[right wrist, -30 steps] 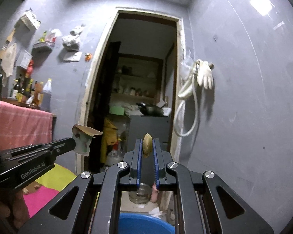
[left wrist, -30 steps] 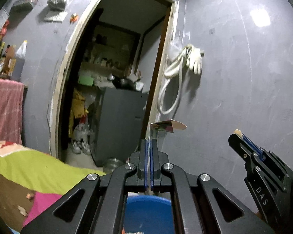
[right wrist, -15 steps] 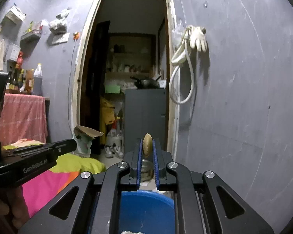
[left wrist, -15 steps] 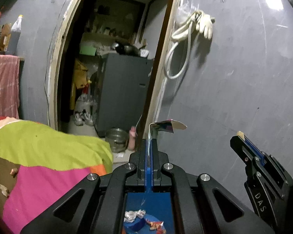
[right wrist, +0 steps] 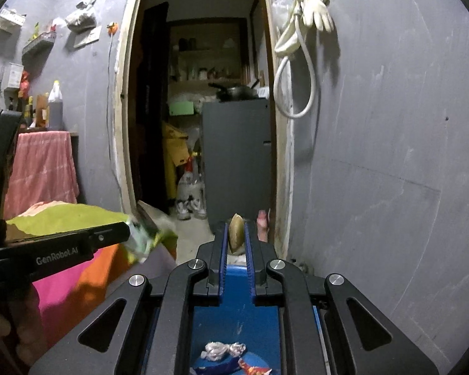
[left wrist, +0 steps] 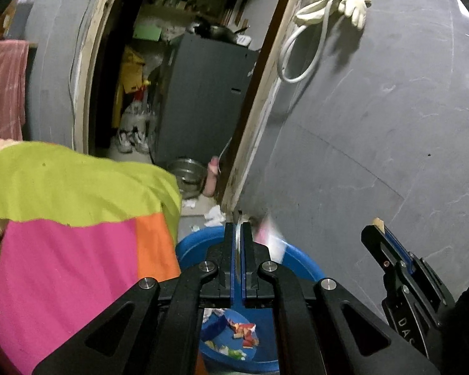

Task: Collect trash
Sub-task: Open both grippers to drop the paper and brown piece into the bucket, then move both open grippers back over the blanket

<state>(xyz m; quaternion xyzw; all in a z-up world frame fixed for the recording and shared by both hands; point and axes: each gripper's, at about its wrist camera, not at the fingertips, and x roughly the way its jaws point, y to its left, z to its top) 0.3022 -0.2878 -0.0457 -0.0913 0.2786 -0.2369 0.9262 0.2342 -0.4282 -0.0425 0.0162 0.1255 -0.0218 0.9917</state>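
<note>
Directly below both grippers a round blue plastic basin (left wrist: pixel 300 265) is seen, with crumpled foil and coloured wrapper scraps (left wrist: pixel 242 334) lying on its bottom. The left gripper (left wrist: pixel 238 228) is held over the basin's near rim; its blue-padded jaws are drawn almost together, and a blurred pale wrapper with pink and white print (left wrist: pixel 267 234) is seen at their tip, though whether it is gripped or already loose cannot be told. In the right wrist view the same wrapper (right wrist: pixel 140 237) appears as a greenish-white smear at the end of that gripper. The right gripper (right wrist: pixel 235 234) is pinched on a small tan oval piece of trash (right wrist: pixel 235 232), held upright between the pads above the basin. A cloth of lime green, pink and orange panels (left wrist: pixel 72 218) is draped just left of the basin. Beyond, an open doorway (right wrist: pixel 203 93) is set in a grey wall (right wrist: pixel 390 156), where a white glove and looped hose (right wrist: pixel 312 15) are hung.
</note>
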